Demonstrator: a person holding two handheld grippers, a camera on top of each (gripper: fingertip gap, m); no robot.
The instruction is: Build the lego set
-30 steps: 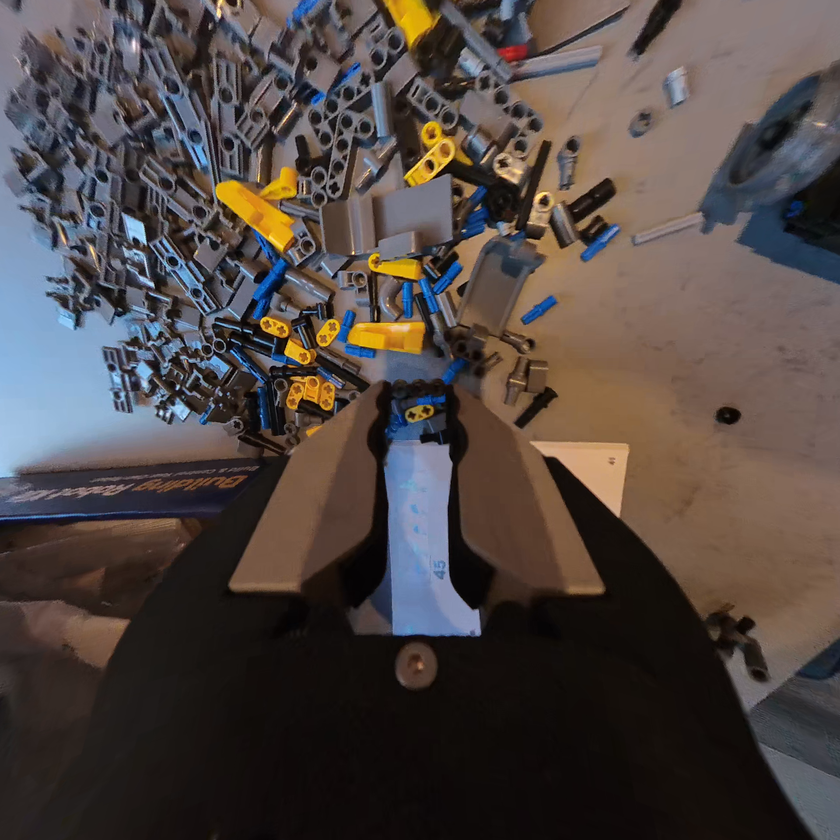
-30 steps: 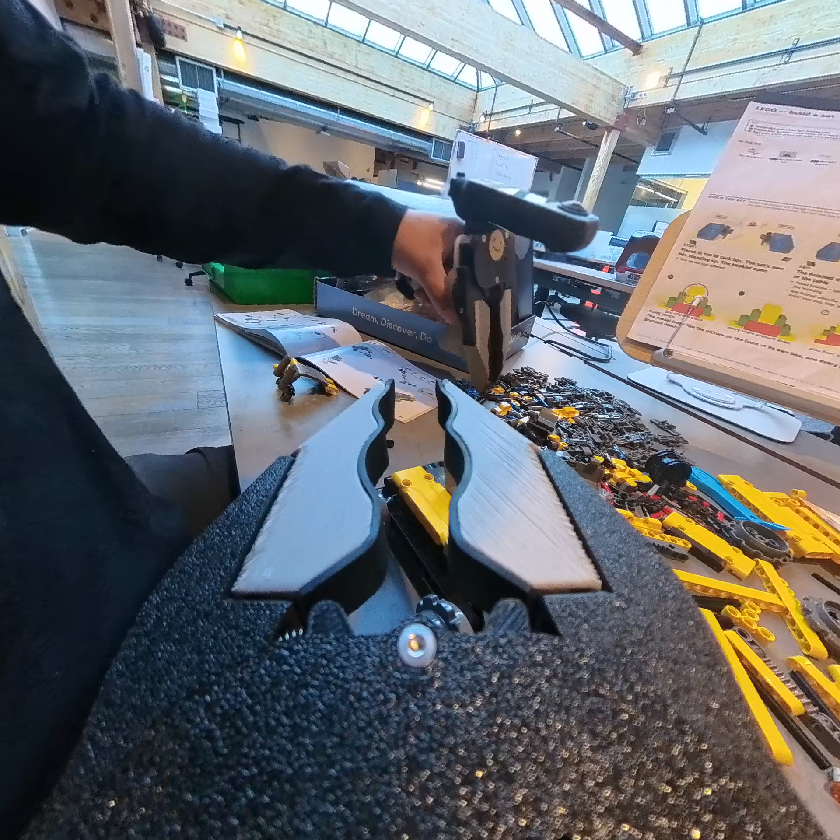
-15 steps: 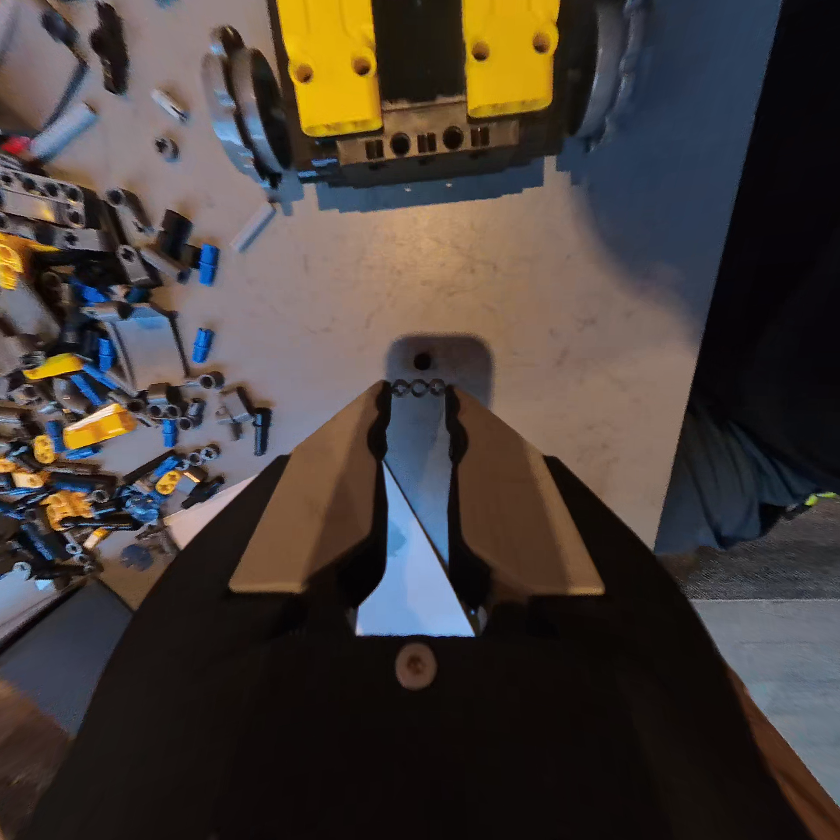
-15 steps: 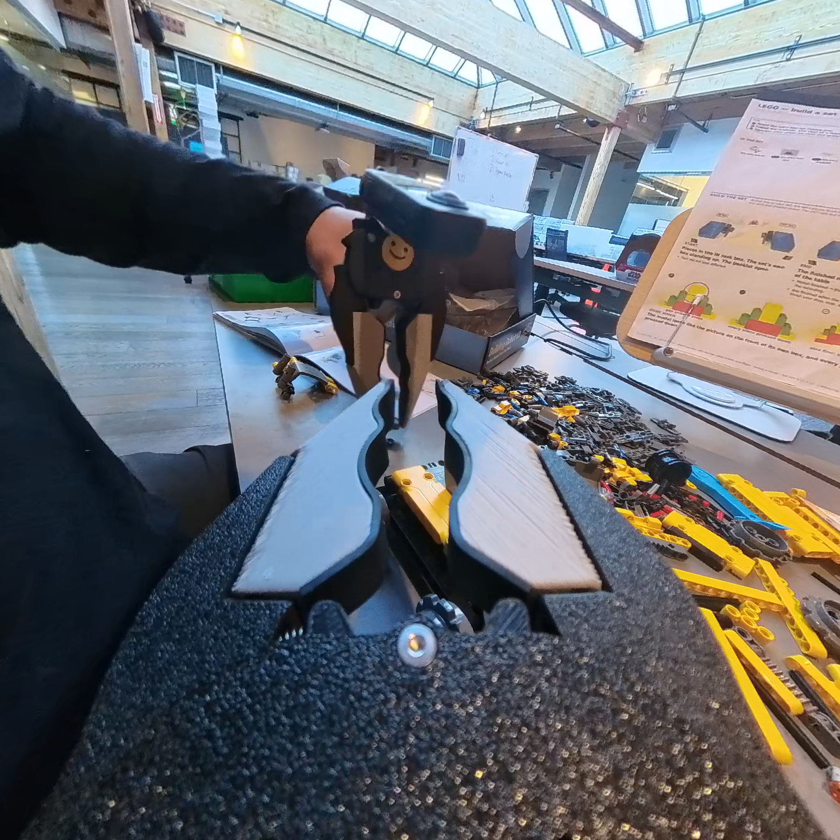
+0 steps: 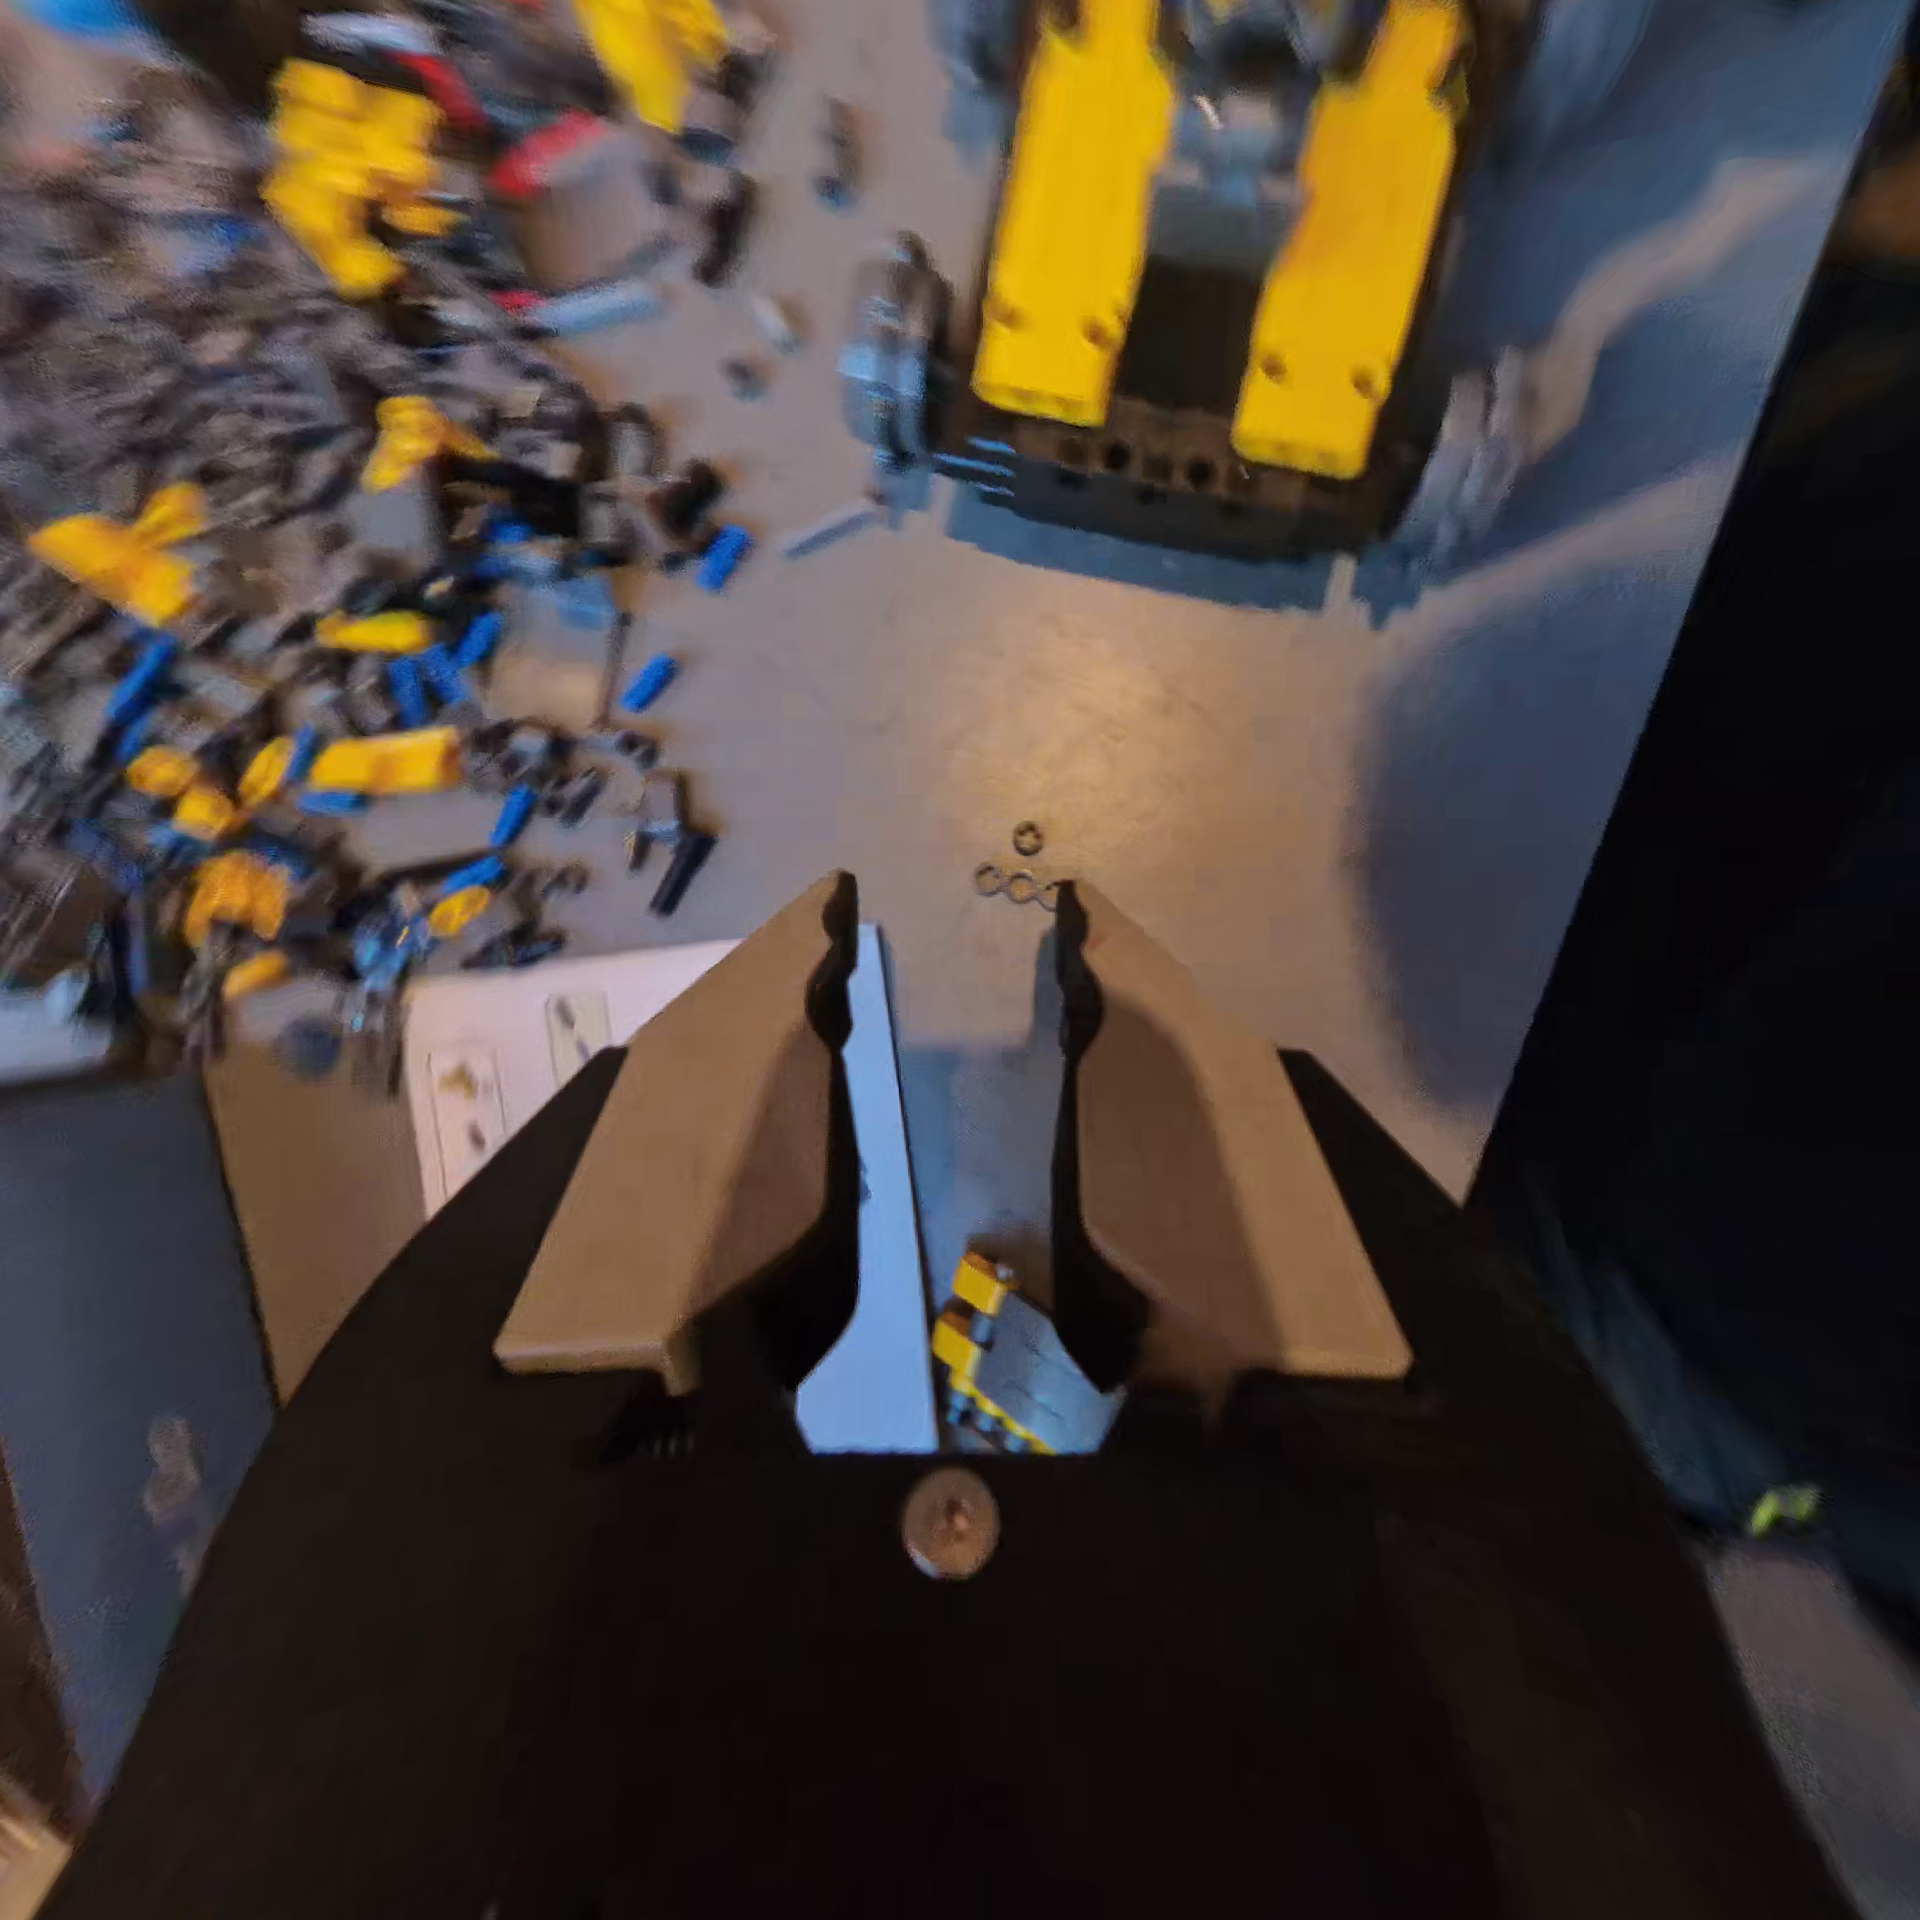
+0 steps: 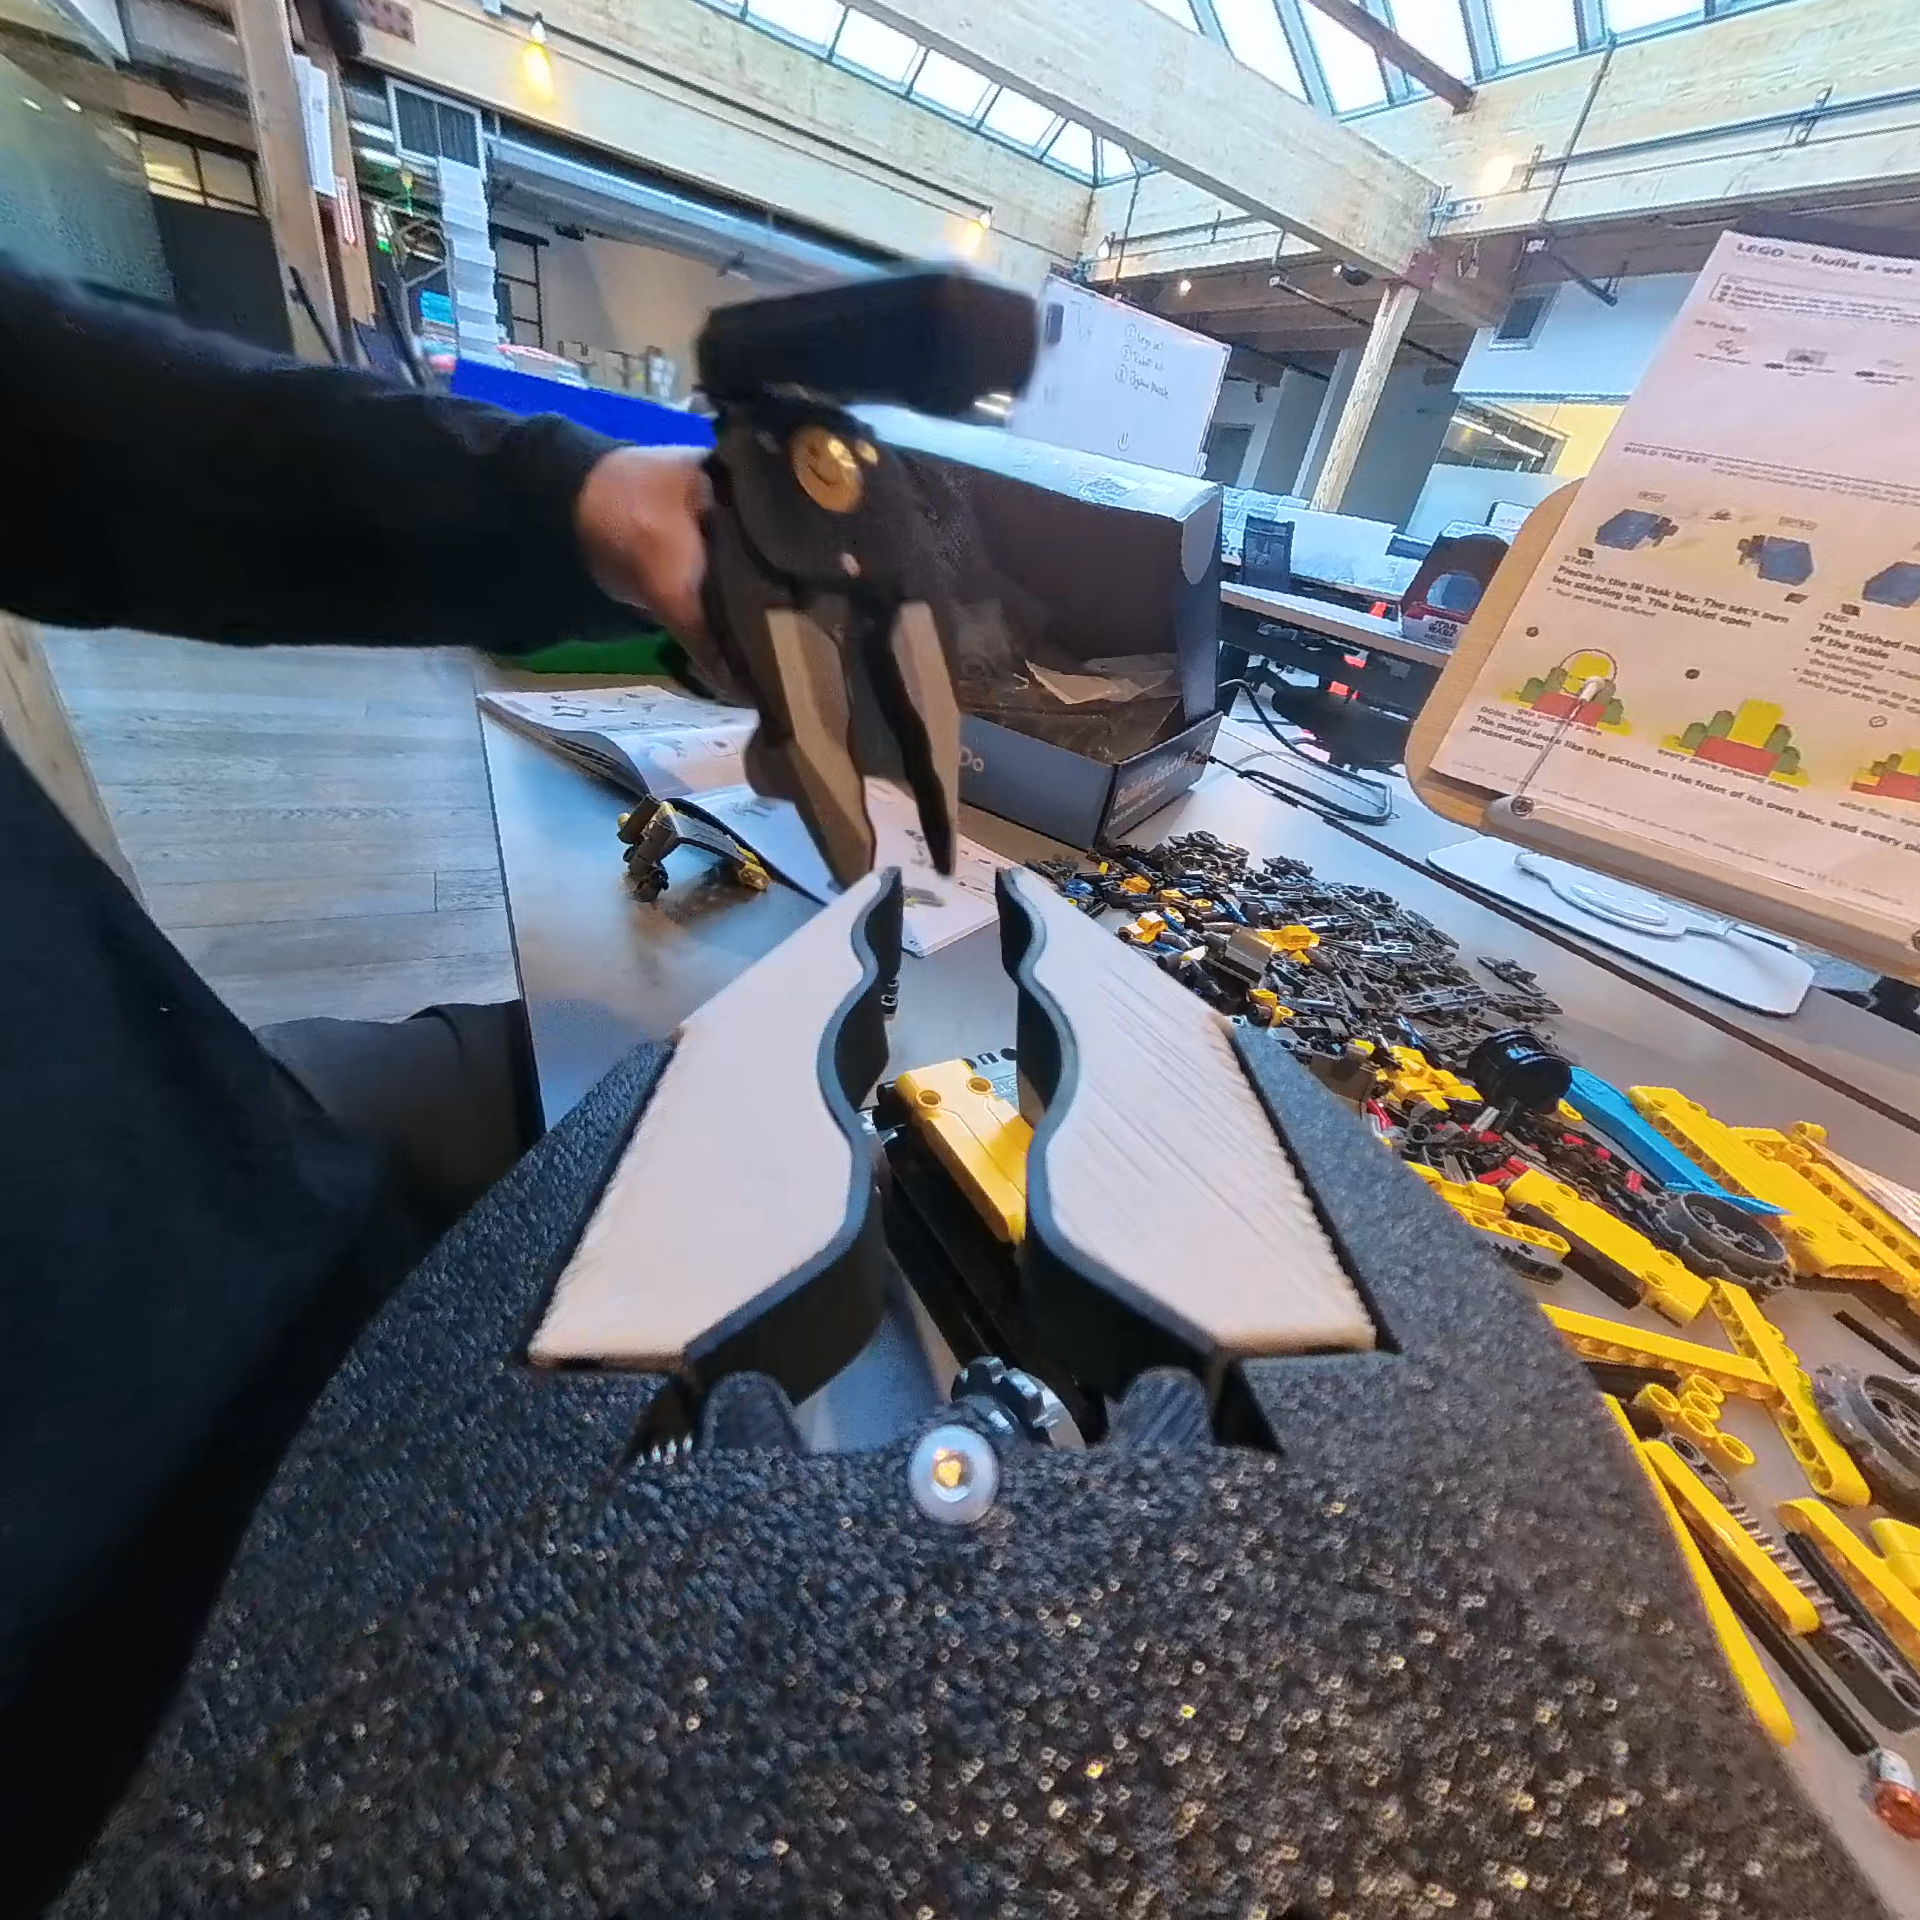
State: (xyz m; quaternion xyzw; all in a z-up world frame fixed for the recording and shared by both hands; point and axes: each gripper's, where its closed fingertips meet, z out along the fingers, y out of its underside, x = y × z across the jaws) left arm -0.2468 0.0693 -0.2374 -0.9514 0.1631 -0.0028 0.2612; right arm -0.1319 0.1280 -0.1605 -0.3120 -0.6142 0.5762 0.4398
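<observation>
Jaws of left gripper (image 5: 956, 904) spread apart, empty, above bare tabletop (image 5: 1143, 707); small grey ringed piece (image 5: 1013, 881) just beyond right tip. Loose-parts pile (image 5: 312, 623) far left, yellow-and-black model (image 5: 1195, 312) farther ahead. Jaws of right gripper (image 6: 948, 899) slightly parted, holding nothing, over same model (image 6: 961, 1122); booklet (image 6: 665, 738) beyond.

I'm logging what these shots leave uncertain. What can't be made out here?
- Loose parts pile: smeared by motion blur in the left wrist view.
- Yellow and black model: mostly hidden behind the right claw in its own view.
- Small black piece by the left claw: too small to identify.
</observation>
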